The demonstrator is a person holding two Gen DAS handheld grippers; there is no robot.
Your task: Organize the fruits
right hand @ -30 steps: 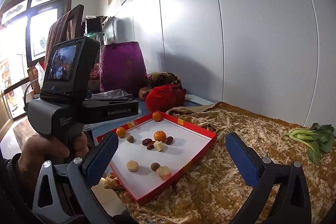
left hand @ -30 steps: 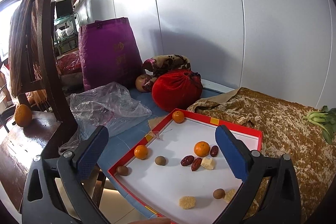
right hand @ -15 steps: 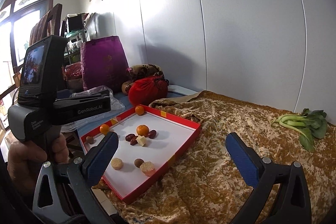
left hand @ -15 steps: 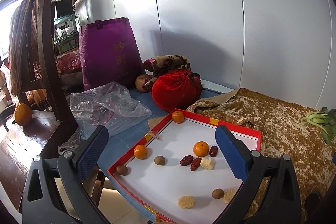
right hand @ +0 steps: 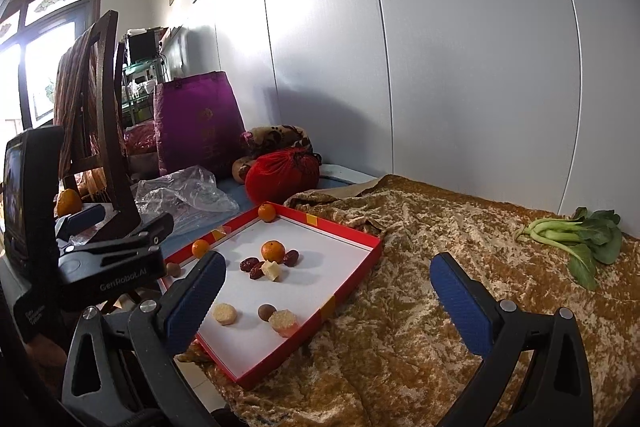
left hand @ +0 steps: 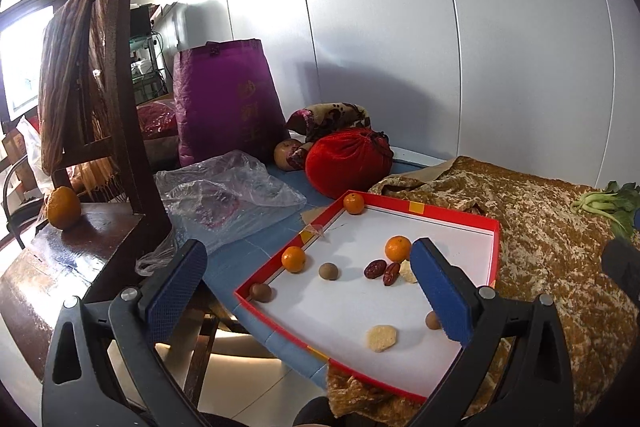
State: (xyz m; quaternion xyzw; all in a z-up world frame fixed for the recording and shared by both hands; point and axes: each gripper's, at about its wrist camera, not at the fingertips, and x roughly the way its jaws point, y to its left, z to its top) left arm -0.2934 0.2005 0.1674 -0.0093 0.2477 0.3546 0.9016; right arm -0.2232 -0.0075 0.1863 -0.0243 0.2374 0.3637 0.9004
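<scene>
The left gripper (left hand: 308, 285) hangs wide open and empty above the near left part of the tray (left hand: 436, 211). The right gripper (right hand: 328, 293) is also spread wide and empty, over the tray's right edge and the gold cloth (right hand: 460, 227).

The tray, red-rimmed with a white floor, lies partly on the cloth, partly on the blue bench (left hand: 248, 255). Inside it, one mandarin (right hand: 273, 251) sits mid-tray, touching or just beside three red dates (right hand: 249, 264) and a pale cube (right hand: 271, 270). A second mandarin (right hand: 267, 212) is in the far corner, a third (right hand: 200, 248) against the left rim. Brown round fruits (left hand: 328, 271) lie apart on the floor, one (left hand: 261, 292) in the near left corner. Two pale cakes (right hand: 224, 313) sit near the front.

Another orange (left hand: 63, 202) rests on the wooden chair (left hand: 100, 227), off to the left. Greens (right hand: 576, 233) lie on the cloth, well right of the tray.
</scene>
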